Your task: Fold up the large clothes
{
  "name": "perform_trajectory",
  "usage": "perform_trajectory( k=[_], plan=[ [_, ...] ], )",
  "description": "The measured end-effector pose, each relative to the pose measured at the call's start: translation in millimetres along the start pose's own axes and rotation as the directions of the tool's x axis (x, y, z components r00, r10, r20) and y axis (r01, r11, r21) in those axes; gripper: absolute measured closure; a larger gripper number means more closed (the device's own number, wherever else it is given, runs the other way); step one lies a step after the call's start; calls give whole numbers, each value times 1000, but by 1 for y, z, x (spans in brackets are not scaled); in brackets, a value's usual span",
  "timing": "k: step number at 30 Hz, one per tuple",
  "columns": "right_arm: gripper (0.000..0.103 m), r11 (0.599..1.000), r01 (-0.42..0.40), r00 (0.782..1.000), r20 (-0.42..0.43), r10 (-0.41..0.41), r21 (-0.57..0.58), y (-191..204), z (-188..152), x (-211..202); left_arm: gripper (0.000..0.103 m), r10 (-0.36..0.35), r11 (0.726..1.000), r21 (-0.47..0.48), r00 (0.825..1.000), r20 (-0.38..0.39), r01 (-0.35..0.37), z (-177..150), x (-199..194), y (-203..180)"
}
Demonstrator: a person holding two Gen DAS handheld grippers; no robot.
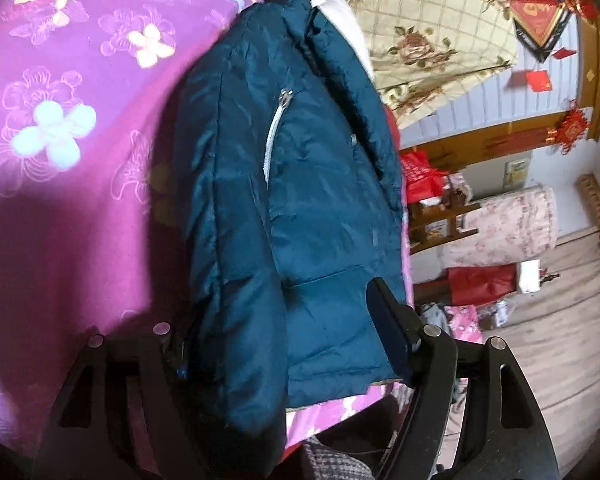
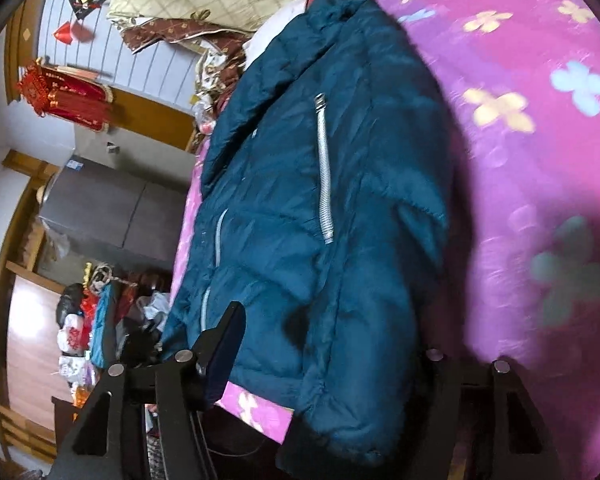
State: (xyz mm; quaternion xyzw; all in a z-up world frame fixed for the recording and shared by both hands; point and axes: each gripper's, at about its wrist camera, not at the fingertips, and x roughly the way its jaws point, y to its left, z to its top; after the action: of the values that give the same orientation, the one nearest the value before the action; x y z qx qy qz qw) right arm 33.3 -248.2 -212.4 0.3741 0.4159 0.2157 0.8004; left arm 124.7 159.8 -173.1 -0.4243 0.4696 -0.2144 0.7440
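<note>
The left gripper (image 1: 284, 344) stands with its 2 fingers set well apart, and the hem of a dark teal puffer jacket (image 1: 300, 184) lies in the gap between them. Its right-hand finger (image 1: 392, 332) shows its dark blue pad over the jacket's lower edge, seemingly clear of the cloth, while the other finger is hidden behind the sleeve that hangs down in front, so the jaws read as released rather than clamped. The right gripper (image 2: 332, 344) is likewise spread, with the jacket's bottom corner and cuff filling the space between its fingers; the left-hand finger (image 2: 224, 344) sits at the hem's edge over the bed's side, and the opposite finger is masked by the sleeve. Nothing shows either pair of pads pressing the fabric. Both tools point forward and downward across the garment from its hem end, each tilted toward the bed. The jacket lies spread flat on a magenta floral bedspread (image 2: 540, 160), collar at the far end near a beige quilt (image 1: 428, 32), its silver chest zipper (image 2: 325, 168) facing up. Beyond the bed's edge a grey cabinet (image 2: 112, 208) stands against the wall, and red ornaments (image 1: 568, 132) hang there.
</note>
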Motion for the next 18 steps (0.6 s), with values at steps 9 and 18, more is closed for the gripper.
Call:
perform_trajectory(
  k=[9, 18],
  plan=[
    [72, 993, 120, 991, 59, -120, -2, 6, -12, 8, 75, 257, 965, 44, 964, 64, -260, -15, 4, -11],
    [91, 990, 129, 988, 98, -123, -53, 27, -9, -20, 90, 327, 943, 10, 934, 145, -332, -13, -28, -31]
  ],
)
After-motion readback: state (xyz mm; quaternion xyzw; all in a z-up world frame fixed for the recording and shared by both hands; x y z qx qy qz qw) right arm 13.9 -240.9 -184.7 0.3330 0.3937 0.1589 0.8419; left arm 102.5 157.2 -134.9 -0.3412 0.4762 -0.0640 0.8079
